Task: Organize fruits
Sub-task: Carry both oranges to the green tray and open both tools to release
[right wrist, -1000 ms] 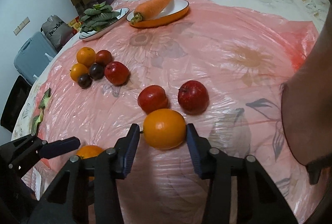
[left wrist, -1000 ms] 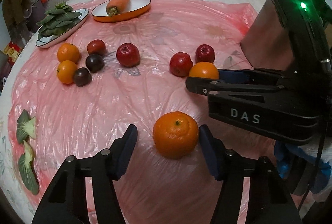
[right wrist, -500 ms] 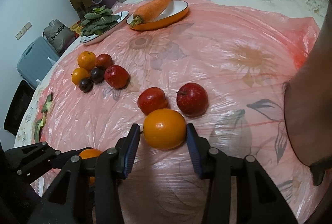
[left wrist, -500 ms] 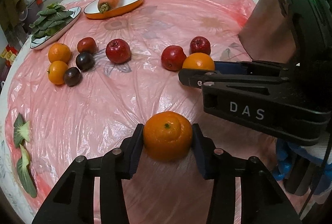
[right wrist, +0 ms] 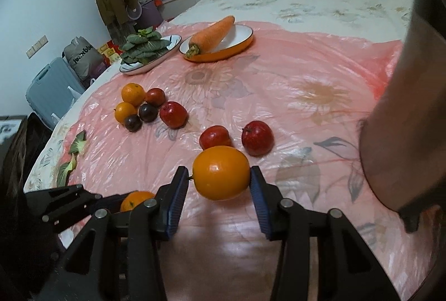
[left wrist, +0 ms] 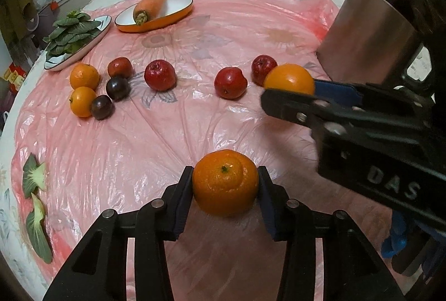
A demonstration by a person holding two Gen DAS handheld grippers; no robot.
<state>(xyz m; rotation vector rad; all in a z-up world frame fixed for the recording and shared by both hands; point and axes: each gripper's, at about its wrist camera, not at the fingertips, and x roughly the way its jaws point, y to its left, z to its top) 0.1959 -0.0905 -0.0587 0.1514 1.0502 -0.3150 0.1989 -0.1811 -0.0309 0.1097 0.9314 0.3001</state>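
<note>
My left gripper (left wrist: 225,186) is shut on a bumpy tangerine (left wrist: 225,185), held over the pink plastic sheet (left wrist: 139,139). My right gripper (right wrist: 220,183) is shut on a smooth orange (right wrist: 221,172), which also shows in the left wrist view (left wrist: 290,79). Two red apples (right wrist: 215,137) (right wrist: 257,137) lie just beyond the right gripper. Further left is a cluster: two oranges (left wrist: 84,76) (left wrist: 82,101), two dark plums (left wrist: 118,88) (left wrist: 102,106), a small red fruit (left wrist: 120,67) and a red apple (left wrist: 160,75).
An orange-rimmed dish (left wrist: 178,15) with a carrot (left wrist: 149,4) and a plate of greens (left wrist: 73,34) stand at the back. A steel canister (left wrist: 368,22) stands at the right. Loose bok choy leaves (left wrist: 34,189) lie at the left edge.
My left gripper closed on the tangerine and raised it slightly. My right gripper kept its hold on the orange and lifted with it.
</note>
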